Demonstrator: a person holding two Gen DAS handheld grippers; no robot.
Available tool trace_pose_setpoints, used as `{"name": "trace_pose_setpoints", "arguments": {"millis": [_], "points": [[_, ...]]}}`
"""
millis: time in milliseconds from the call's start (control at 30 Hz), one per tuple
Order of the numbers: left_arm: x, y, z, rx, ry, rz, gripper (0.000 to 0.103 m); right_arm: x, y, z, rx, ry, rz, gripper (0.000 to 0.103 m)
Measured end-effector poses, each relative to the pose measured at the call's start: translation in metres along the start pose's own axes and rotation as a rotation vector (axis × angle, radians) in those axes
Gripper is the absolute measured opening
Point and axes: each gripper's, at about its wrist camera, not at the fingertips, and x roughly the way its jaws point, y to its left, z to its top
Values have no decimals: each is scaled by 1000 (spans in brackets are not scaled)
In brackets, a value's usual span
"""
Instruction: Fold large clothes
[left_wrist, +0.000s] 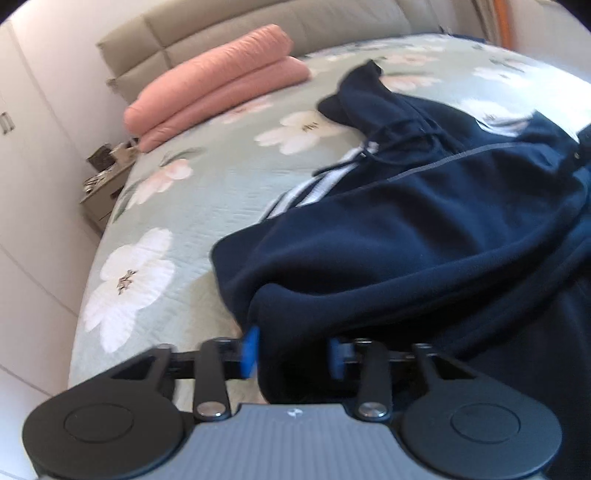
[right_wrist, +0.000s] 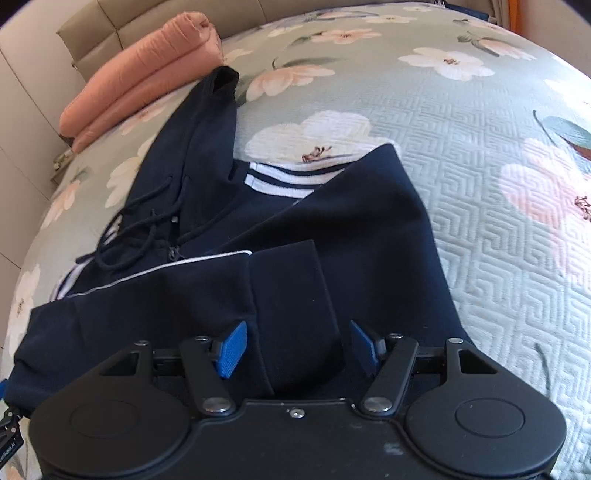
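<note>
A navy hoodie (left_wrist: 424, 221) with white stripes and a drawstring lies partly folded on the bed; it also shows in the right wrist view (right_wrist: 277, 229). My left gripper (left_wrist: 293, 354) has its blue pads wide apart, with a thick fold of the navy fabric bunched between them. My right gripper (right_wrist: 297, 347) is open, its blue pads on either side of a folded navy cuff panel (right_wrist: 291, 291) without pressing it. One sleeve (right_wrist: 207, 122) stretches toward the pillows.
The bed has a pale green floral quilt (right_wrist: 461, 147). Pink folded pillows (left_wrist: 218, 81) lie by the beige headboard (left_wrist: 221, 29). A bedside table (left_wrist: 107, 173) with small items stands at the left, next to white wardrobe doors (left_wrist: 22, 147).
</note>
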Motion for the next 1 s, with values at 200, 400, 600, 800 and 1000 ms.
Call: {"name": "trace_pose_setpoints", "arguments": {"millis": [200,400,600,800,1000], "points": [[-42,-10,-19,74,-52,5,16,5,3,-2,-10,-3,-8,75],[-24,-3,-67,67,162,117,19,3,5,2,-26,-24,15,76],[-61,11,-60,-78,64,35,52,17,10,20,-57,-38,60,78],[-66,-1,-51,-55,43,13,52,36,0,27,-16,-37,54,82],[-69,-9,-50,-130,44,-37,52,28,14,18,-128,-17,138,28]]}}
